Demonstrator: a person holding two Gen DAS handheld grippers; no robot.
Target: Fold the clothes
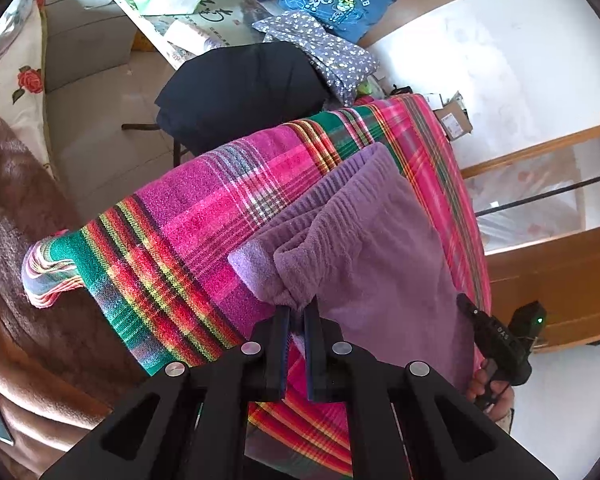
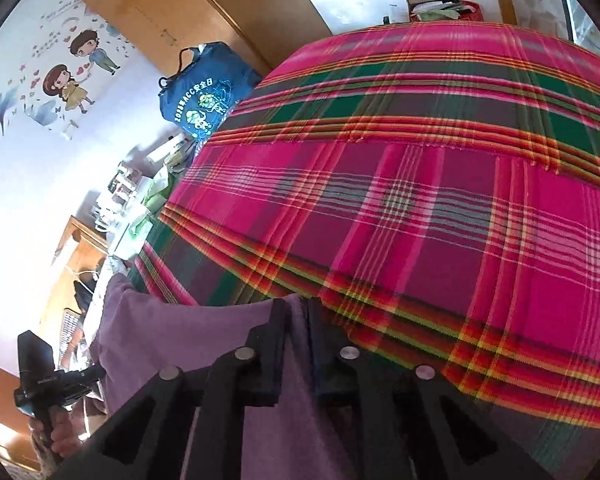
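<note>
- Left gripper (image 1: 297,309): its 2 black fingers are drawn close together on a bunched edge of the purple garment (image 1: 364,240), pinching the cloth between them.
- Right gripper (image 2: 296,304): its 2 fingers are likewise nearly together, with the purple cloth passing between them at the garment's top edge; seen from the left wrist view, this device sits at the garment's far side, held by a hand (image 1: 490,390).
- Purple garment: a soft, ribbed, fleece-like piece spread across the plaid sheet (image 1: 204,216), held at 2 points of its edge, 1 by each gripper; whether that edge is lifted off the sheet cannot be told.
- Plaid sheet: pink, green, red and yellow checks, covering the raised surface below the garment; it fills most of the right wrist view.
- Dark garment (image 1: 240,92): folded, lying beyond the plaid sheet.
- Floral cloth (image 1: 320,50): blue-violet with small white flowers, just beside the dark garment.
- Blue bag (image 1: 334,0): printed with cartoon figures, near a wooden cabinet (image 2: 172,12).
- Brown blanket (image 1: 24,280): at the left edge of the left wrist view.
</note>
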